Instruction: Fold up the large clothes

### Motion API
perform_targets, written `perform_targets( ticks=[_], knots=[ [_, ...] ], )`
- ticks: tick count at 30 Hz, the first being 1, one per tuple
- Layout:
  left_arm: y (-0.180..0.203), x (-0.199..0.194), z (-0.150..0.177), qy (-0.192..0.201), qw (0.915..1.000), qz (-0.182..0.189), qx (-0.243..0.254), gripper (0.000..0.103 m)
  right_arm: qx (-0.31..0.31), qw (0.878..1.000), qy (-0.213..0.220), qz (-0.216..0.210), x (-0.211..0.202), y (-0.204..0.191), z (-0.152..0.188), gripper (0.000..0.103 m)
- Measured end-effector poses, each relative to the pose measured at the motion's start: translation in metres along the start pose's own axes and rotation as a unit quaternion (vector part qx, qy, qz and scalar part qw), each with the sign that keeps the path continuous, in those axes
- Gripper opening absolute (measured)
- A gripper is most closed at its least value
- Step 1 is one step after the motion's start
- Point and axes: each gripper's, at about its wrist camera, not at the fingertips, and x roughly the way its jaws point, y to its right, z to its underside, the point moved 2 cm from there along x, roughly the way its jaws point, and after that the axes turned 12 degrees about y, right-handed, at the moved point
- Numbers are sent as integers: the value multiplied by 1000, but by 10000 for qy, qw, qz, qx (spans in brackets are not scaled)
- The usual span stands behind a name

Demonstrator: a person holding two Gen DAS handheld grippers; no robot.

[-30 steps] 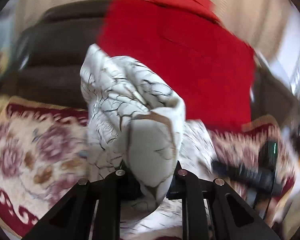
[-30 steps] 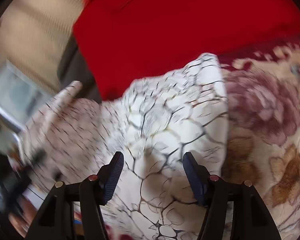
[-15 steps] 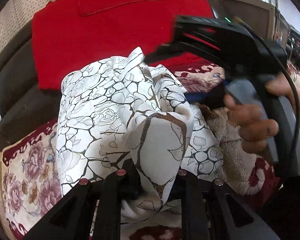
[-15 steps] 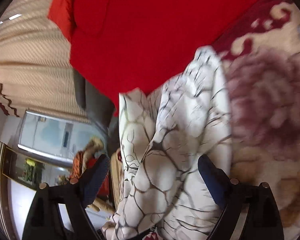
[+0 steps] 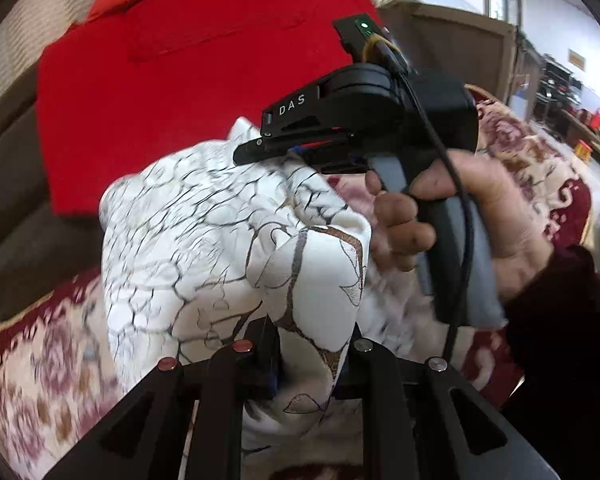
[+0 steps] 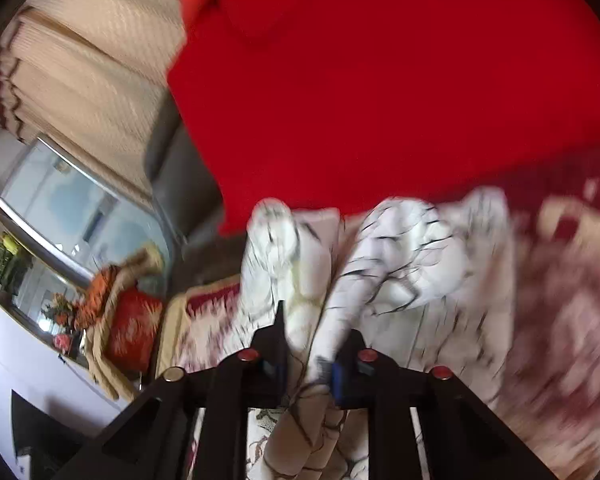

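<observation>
The white garment with dark vein print (image 5: pixel 204 248) is bunched above the floral cover (image 5: pixel 40 380) in front of the red cushion (image 5: pixel 172 92); the left gripper (image 5: pixel 312 364) has its jaws pinching a thick fold of it, and the right gripper (image 6: pixel 312 360), held in the person's hand (image 5: pixel 452 220), has its jaws closing on a second gathered fold that already sits between them. Risk: each gripper appears to hold several layers rather than a single edge, so spreading the garment may drag hidden layers and produce a crooked fold. Risk: a shallow bite on the right side could let the cloth slip out under tension.
</observation>
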Motion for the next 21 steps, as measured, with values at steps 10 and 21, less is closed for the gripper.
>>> perform_targets(
  ticks=[10, 21],
  knots=[
    [1, 86, 0, -530, 9872, 1115, -1014, 39, 700, 9956, -320, 532, 27, 87, -14, 12],
    [-84, -44, 22, 560, 9866, 441, -1470, 82, 458, 9959, -274, 737, 21, 80, -1, 16]
  ],
)
